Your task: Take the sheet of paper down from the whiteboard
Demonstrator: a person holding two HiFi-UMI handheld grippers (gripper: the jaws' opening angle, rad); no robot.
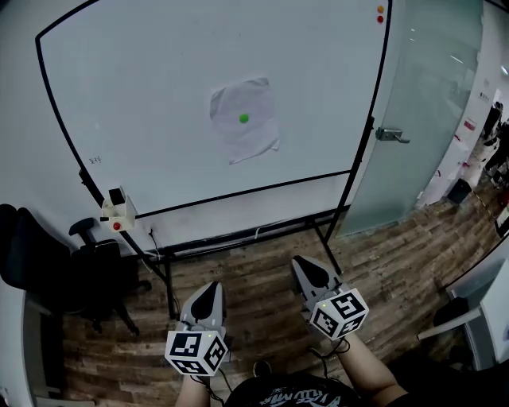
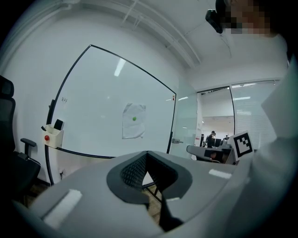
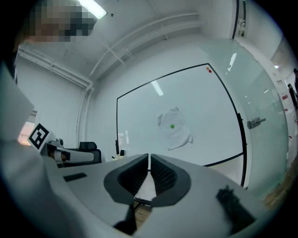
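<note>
High on the middle of the whiteboard (image 1: 159,95) hangs the sheet of paper (image 1: 248,141), crumpled and a little askew, with a green magnet (image 1: 243,118) near its centre. The whiteboard rests in a black frame on a stand over a wooden floor (image 1: 262,274). Two small magnets (image 1: 380,13), one orange and one red, sit at its top right corner. A white holder (image 1: 119,216) with a red button and a dark block on top sits at the board's lower left edge. A black office chair (image 1: 79,270) stands to the left of the stand, and a frosted glass door (image 1: 421,95) with a metal handle (image 1: 391,135) is just right of the board. Both claws are held low, well apart from the board, and point toward it. The left claw (image 1: 210,286) has its jaws pressed together with nothing between them. The right claw (image 1: 297,262) is likewise closed and empty, its pads all but touching. Neither claw touches the paper
</note>
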